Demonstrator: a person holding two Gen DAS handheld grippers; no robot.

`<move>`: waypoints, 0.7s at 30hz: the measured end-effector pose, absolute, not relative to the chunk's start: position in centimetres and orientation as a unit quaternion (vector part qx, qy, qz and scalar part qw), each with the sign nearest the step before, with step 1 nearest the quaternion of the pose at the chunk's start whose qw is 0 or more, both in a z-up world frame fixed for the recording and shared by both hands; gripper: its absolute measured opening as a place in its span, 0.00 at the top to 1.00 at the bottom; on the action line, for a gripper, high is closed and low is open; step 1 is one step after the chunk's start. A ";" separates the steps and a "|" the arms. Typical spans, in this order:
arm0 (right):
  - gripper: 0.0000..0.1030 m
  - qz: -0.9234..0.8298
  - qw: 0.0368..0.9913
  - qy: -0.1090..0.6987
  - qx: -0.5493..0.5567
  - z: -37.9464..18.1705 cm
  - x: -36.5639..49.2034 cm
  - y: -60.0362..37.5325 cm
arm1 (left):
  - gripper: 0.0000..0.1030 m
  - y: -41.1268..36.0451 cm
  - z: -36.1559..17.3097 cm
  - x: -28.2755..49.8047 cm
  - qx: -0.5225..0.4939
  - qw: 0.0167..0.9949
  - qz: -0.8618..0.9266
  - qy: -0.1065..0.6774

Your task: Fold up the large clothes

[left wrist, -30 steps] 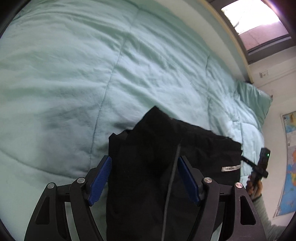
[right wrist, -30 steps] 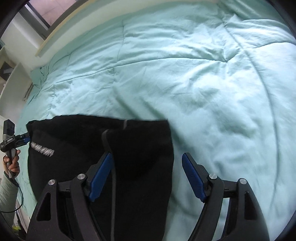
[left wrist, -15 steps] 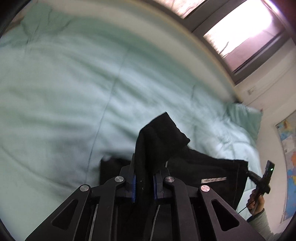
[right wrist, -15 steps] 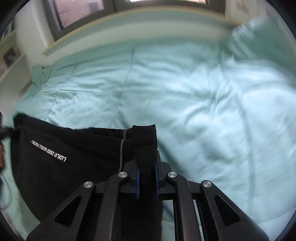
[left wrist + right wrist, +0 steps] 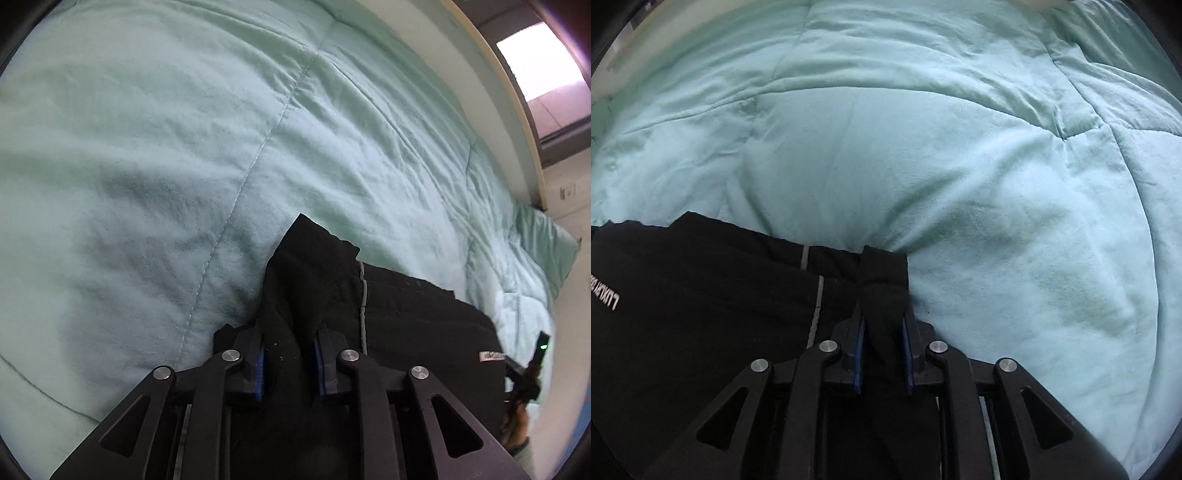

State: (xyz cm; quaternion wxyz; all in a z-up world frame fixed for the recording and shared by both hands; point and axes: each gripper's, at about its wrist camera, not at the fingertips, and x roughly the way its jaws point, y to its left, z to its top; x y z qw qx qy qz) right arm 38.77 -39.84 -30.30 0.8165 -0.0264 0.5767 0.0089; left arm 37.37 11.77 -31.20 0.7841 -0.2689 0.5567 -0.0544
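Observation:
A black garment (image 5: 406, 317) with a grey stripe and a small white label lies on a mint-green quilt (image 5: 184, 147). My left gripper (image 5: 290, 363) is shut on a bunched corner of the black garment, which sticks up between the blue pads. In the right wrist view the same black garment (image 5: 701, 295) shows white lettering at the left edge. My right gripper (image 5: 882, 354) is shut on another bunched corner of it. The other gripper shows at the far right of the left wrist view (image 5: 532, 373).
The quilt (image 5: 923, 147) spreads wide ahead of both grippers, with stitched seams and soft folds. A pale headboard or wall edge (image 5: 480, 74) and a window (image 5: 546, 66) run along the far right. A green pillow (image 5: 543, 243) lies at the bed's far end.
Both grippers were open around the garment's edge a second ago, then closed on it. Both views tilted up towards the window half a second ago and now point down at the quilt again.

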 end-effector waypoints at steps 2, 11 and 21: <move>0.66 0.003 0.814 0.580 -0.017 -29.4 38.5 -40.5 | 0.77 12.7 -30.5 37.2 -0.292 0.767 -0.068 0.567; 0.51 0.044 0.861 0.505 0.044 -18.4 30.3 -41.9 | 0.59 19.0 -24.9 30.5 -0.352 0.765 -0.031 0.539; 0.29 0.141 0.848 0.509 0.039 -17.1 22.9 -31.5 | 0.59 7.8 -18.5 22.1 -0.243 0.831 -0.073 0.494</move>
